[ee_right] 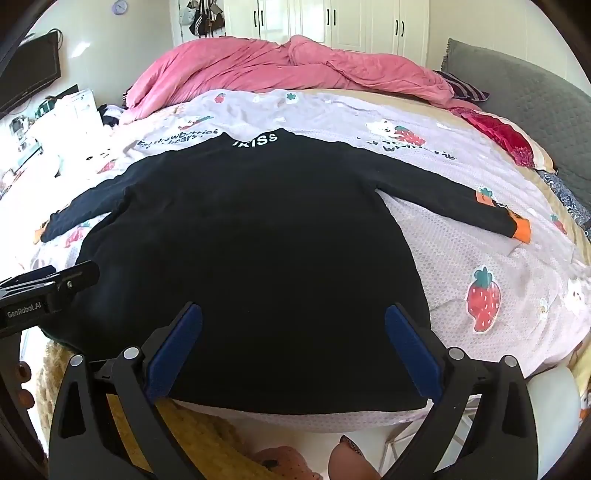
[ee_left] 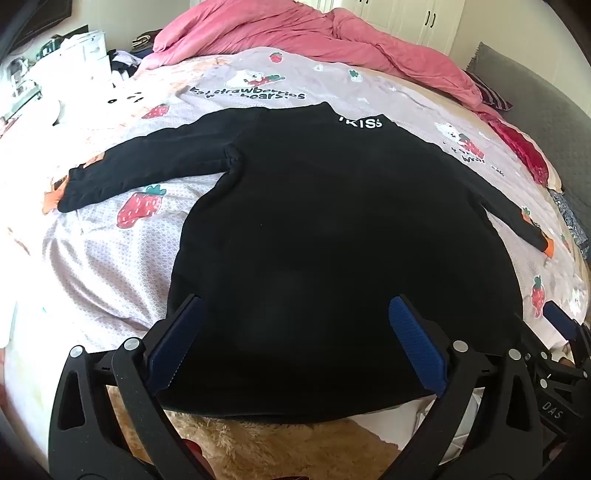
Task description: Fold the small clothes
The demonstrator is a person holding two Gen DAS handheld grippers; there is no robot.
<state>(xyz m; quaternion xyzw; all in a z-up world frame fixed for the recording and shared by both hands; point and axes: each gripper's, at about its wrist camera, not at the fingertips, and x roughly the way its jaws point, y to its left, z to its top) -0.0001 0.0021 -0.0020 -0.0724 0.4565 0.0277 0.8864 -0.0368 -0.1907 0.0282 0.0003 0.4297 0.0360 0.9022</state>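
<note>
A small black long-sleeved top (ee_left: 332, 229) (ee_right: 251, 236) lies flat on the bed, collar with white lettering at the far end, both sleeves spread out, orange cuffs at the ends. My left gripper (ee_left: 295, 314) hovers open above the top's near hem, nothing between its blue pads. My right gripper (ee_right: 293, 321) is likewise open over the hem's right part, its pads empty. In the left wrist view the right gripper (ee_left: 561, 325) shows at the right edge; in the right wrist view the left gripper (ee_right: 55, 284) shows at the left edge.
A strawberry-print bedsheet (ee_left: 110, 258) (ee_right: 498, 258) covers the bed. A crumpled pink duvet (ee_left: 295, 33) (ee_right: 280, 70) lies at the far end, a grey headboard cushion (ee_right: 517, 85) to the right. A cluttered side table (ee_left: 55, 55) stands far left. A tan shaggy rug (ee_left: 295, 450) lies below the bed edge.
</note>
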